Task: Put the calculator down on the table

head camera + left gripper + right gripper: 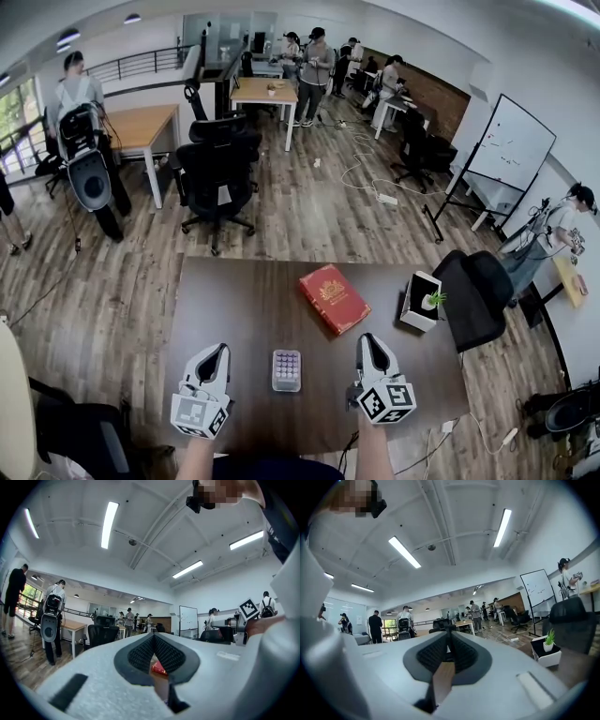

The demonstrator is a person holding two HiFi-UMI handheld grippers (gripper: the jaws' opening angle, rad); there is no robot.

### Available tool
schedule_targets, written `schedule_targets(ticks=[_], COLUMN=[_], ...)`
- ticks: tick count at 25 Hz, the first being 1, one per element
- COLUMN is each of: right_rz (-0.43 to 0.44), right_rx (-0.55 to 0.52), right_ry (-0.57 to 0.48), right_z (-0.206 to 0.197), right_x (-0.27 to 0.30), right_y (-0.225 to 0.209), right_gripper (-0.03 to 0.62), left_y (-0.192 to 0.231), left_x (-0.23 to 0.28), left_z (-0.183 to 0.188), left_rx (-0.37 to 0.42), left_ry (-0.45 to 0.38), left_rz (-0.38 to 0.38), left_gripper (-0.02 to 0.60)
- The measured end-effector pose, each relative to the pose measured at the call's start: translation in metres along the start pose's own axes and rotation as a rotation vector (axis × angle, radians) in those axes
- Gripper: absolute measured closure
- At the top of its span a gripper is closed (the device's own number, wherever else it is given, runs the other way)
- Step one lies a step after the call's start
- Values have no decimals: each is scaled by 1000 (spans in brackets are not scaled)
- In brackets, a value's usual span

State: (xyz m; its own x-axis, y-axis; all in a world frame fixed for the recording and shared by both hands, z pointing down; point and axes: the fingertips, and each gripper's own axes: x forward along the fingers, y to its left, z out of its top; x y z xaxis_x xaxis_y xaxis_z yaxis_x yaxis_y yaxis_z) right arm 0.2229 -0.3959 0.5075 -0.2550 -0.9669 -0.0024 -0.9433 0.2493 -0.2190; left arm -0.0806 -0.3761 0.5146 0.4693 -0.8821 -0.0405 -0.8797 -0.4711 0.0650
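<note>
The calculator lies flat on the dark worktop, keys up, near the front edge and between the two tools without touching either. The left hand-held gripper has its jaws pressed together with nothing in them; only a sliver of the red book shows through the small gap below the tips. The right hand-held gripper is likewise closed on nothing, with bare worktop under its pads. Judging by how it lies, the calculator is already set down. It looks like a small, thin slab of pale plastic, so probably light and stiff, with no give under a pinch. The smooth case could slip against the pads, and the raised keys would be pressed by any grip across the face. Because it sits flush on the surface, the safest hold is likely across its two long side edges, at mid-length so it does not tip. Jaws should come in low and level. The white planter stands well apart to the right, and the book is also clear of it.
</note>
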Motion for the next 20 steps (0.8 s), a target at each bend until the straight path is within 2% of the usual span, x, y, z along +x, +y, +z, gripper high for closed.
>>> schedule_targets(ticks=[1,6,11,20], right_rz=[3,28,-2,17], right_rx=[0,-40,-63,-142], right_ry=[3,9,37,49], right_z=[0,2,0,5], right_x=[0,-1,-3,-6], right_y=[1,8,7,12], right_gripper=[585,586,586,586], left_y=[0,-1,0,4], left_x=[0,1,-3,-5], left_z=[-1,1,6,6], left_rx=[-1,-7,32,11], left_ry=[1,-3,-4,-17], left_rz=[1,4,15,33], left_gripper=[586,586,586,586])
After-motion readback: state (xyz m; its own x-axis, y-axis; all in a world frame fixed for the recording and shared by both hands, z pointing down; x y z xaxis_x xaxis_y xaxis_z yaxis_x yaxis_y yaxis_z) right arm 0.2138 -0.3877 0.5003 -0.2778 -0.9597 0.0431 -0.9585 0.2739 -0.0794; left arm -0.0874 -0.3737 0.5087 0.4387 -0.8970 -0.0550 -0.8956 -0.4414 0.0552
